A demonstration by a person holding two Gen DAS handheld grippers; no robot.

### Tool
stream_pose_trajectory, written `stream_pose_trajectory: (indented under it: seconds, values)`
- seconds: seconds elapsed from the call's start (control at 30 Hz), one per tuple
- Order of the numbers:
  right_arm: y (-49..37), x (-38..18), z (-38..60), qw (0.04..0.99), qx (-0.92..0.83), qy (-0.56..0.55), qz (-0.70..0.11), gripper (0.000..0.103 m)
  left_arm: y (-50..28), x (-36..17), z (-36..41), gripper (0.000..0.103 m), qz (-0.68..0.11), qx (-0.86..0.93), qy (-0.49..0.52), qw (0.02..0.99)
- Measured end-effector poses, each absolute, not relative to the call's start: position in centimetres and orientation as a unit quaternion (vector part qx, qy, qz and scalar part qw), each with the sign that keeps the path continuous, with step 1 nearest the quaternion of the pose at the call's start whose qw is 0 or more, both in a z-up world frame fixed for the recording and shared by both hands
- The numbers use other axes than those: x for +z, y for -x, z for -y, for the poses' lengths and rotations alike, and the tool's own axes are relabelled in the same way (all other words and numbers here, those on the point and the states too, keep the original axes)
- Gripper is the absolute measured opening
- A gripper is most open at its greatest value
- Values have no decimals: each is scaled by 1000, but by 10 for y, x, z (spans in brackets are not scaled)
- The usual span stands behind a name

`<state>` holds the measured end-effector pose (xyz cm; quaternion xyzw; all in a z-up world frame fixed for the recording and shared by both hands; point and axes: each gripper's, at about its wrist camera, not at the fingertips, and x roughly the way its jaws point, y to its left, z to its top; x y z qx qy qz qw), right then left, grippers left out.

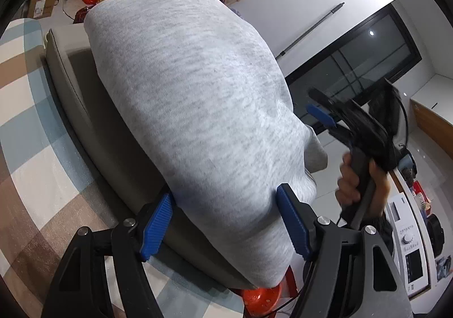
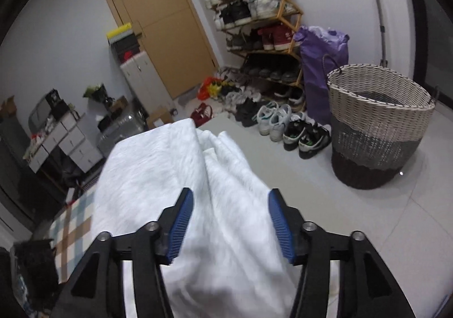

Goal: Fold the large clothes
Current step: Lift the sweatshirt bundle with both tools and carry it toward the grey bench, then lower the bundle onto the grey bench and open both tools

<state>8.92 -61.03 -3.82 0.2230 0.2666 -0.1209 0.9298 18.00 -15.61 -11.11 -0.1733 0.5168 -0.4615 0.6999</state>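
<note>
Grey heathered knit sweatshirt [image 1: 192, 108] lies as a compact folded bundle on the taupe padded desk [image 1: 85, 108], so the folding looks nearly done; perhaps only a last tidy or setting aside remains. Left tongs [image 1: 226, 221] stand open, straddling its near end. Right tongs [image 2: 230, 226] stand open too, just above its rumpled edge, gripping nothing.

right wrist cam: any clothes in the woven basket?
No. The woven basket interior shows only dark empty weave; the grey garment lies outside it.
</note>
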Motion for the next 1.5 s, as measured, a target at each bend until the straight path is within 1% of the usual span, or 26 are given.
stream_pose_trajectory:
  seconds: [0.07, 0.17, 0.27, 0.3, 0.33, 0.37, 0.4, 0.43, 0.5, 0.57, 0.63, 0.73, 0.77, 0.8, 0.83, 0.87, 0.9, 0.97, 1.0, 1.07, 1.13, 1.2, 1.27, 1.3, 1.33, 1.5]
  values:
    - [-71, -43, 604, 934, -126, -222, -250, 71, -174, -115, 150, 69, -517, -465, 171, 698]
    - [-56, -61, 611, 923, -187, -234, -241, 71, -170, -107, 148, 69, -524, -467, 179, 689]
    - [-55, -87, 633, 894, -194, -317, -251, 72, -172, -110, 143, 69, -526, -468, 182, 686]
    - [-56, -97, 639, 882, -175, -361, -247, 68, -174, -112, 142, 69, -526, -468, 183, 686]
    - [-62, -107, 642, 871, -148, -395, -250, 58, -175, -112, 141, 69, -527, -468, 183, 686]
    - [-72, -113, 642, 868, -129, -407, -254, 31, -176, -113, 141, 69, -527, -469, 186, 683]
    - [-83, -111, 640, 871, -127, -398, -259, 18, -181, -115, 141, 69, -529, -470, 188, 681]
    - [-89, -104, 637, 879, -127, -381, -258, 11, -183, -116, 142, 69, -532, -469, 190, 679]
    - [-92, -75, 634, 901, -119, -354, -221, 10, -185, -115, 142, 69, -533, -470, 182, 680]
    - [-90, -50, 638, 914, -115, -340, -190, 10, -192, -109, 161, 68, -531, -478, 169, 679]
    - [-94, -47, 651, 911, -129, -341, -194, 10, -186, -111, 165, 68, -538, -489, 152, 669]
    - [-109, -83, 658, 888, -183, -330, -262, 16, -183, -116, 164, 68, -536, -484, 140, 677]
    - [-108, -100, 657, 879, -188, -335, -282, 23, -184, -118, 160, 68, -542, -482, 151, 672]
    - [-103, -109, 655, 877, -190, -344, -276, 28, -185, -119, 155, 68, -545, -479, 156, 671]
    - [-97, -112, 655, 880, -188, -348, -263, 30, -185, -118, 147, 68, -542, -473, 156, 677]
    - [-91, -113, 655, 880, -186, -354, -258, 36, -186, -115, 142, 68, -535, -469, 152, 686]
    - [-83, -112, 655, 876, -189, -363, -254, 41, -185, -110, 134, 68, -524, -463, 145, 700]
    - [-70, -111, 652, 870, -190, -381, -249, 60, -184, -94, 126, 68, -509, -448, 134, 723]
    - [-63, -108, 647, 870, -187, -383, -246, 64, -182, -87, 119, 68, -493, -443, 127, 738]
    - [-53, -98, 634, 878, -178, -376, -236, 68, -179, -70, 113, 69, -465, -426, 98, 769]
    - [-42, -85, 613, 895, -169, -346, -224, 75, -173, -57, 111, 69, -449, -412, 66, 790]
    - [-35, -71, 590, 912, -168, -310, -210, 88, -166, -51, 112, 69, -440, -409, 48, 798]
    - [-29, -59, 568, 926, -162, -279, -197, 93, -157, -44, 113, 69, -426, -410, 29, 806]
    - [-26, -53, 556, 933, -158, -263, -190, 100, -152, -41, 116, 69, -420, -407, 18, 811]
    - [-23, -48, 546, 938, -157, -248, -185, 103, -148, -39, 123, 70, -417, -405, 8, 814]
    - [-17, -32, 496, 958, -157, -165, -175, 103, -133, -37, 126, 71, -393, -398, -33, 828]
